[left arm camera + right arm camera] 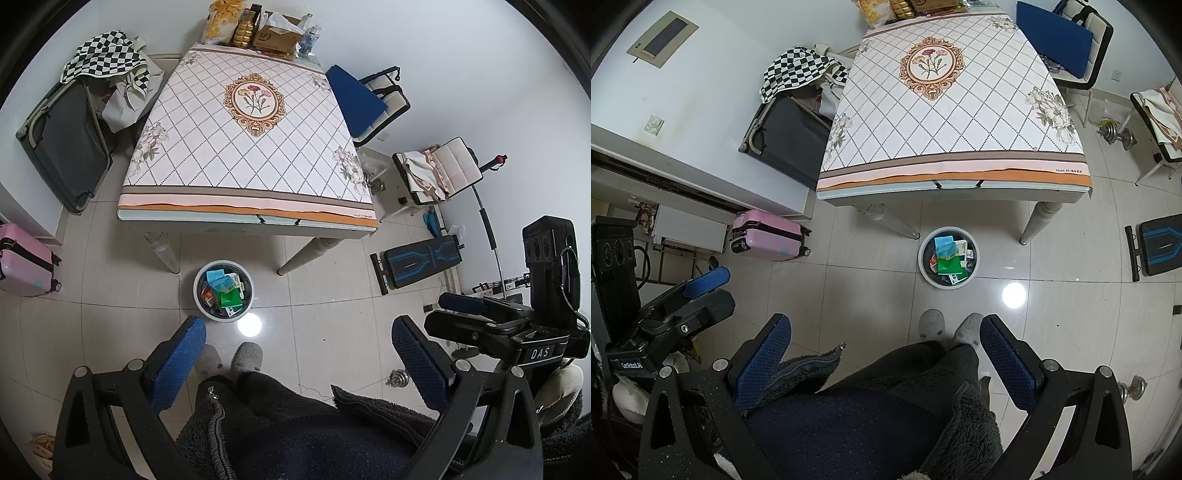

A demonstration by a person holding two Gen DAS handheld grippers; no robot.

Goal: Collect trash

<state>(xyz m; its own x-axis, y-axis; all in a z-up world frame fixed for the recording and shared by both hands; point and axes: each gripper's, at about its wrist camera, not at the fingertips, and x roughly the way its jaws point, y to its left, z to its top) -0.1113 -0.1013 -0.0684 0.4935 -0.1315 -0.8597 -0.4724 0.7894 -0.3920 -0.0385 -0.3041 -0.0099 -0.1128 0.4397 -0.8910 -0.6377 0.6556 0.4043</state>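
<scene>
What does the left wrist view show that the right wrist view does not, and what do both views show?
Only the left wrist view shows the cardboard box whole at the far end of the table. Only the right wrist view shows the wall panel and the dumbbell by the chairs. Both show the table, the bin full of wrappers, the pink suitcase, and both grippers open and empty.

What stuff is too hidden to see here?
- Bin: lower trash, covered by the top packets, both views.
- Items at the table's far end: cut off by the frame edge, right wrist view.
- Print on the tablecloth: too small, both views.
</scene>
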